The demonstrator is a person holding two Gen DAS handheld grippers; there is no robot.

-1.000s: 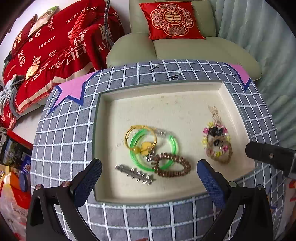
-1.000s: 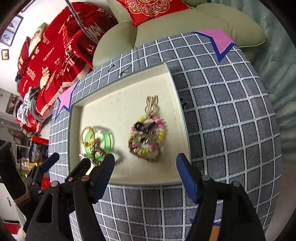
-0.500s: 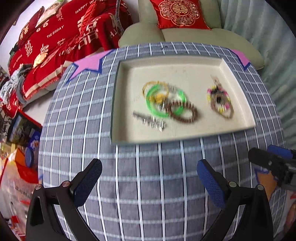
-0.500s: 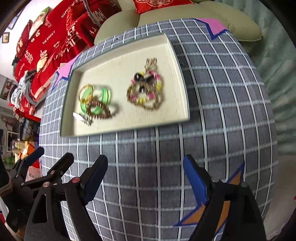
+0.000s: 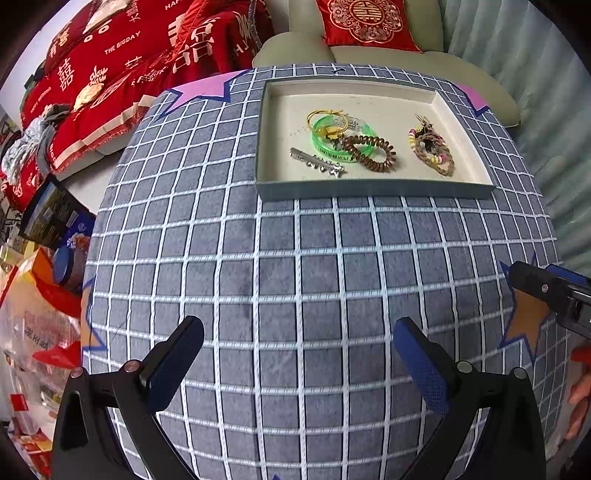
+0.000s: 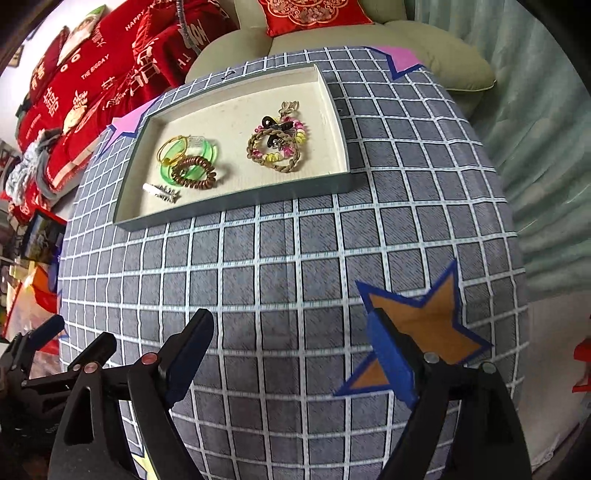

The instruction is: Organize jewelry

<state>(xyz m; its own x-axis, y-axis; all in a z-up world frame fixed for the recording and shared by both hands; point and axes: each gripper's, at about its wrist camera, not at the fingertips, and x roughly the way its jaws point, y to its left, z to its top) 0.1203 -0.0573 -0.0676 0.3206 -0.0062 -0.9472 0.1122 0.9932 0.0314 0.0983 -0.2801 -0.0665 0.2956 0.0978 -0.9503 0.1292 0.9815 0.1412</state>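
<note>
A shallow cream tray (image 5: 373, 189) (image 6: 236, 212) sits at the far side of the grey checked table. In it lie a green bangle (image 5: 325, 142) (image 6: 168, 171), a yellow ring (image 5: 314, 114), a brown coil hair tie (image 5: 371, 152) (image 6: 194, 173), a silver hair clip (image 5: 317, 161) (image 6: 162, 191) and a pile of braided and beaded bracelets (image 5: 432, 149) (image 6: 277, 146). My left gripper (image 5: 299, 360) is open and empty over the near table. My right gripper (image 6: 291, 354) is open and empty, also well short of the tray.
An orange star sticker (image 6: 424, 328) lies under my right gripper's right finger. Pink star stickers (image 5: 207, 90) mark the far corners. A sofa with a red cushion (image 5: 364, 24) stands behind the table. Red bedding (image 5: 110, 66) and boxes lie to the left.
Both grippers have pulled back from the tray toward the near edge of the table. The tray and jewelry have not moved. Both grippers stay open.
</note>
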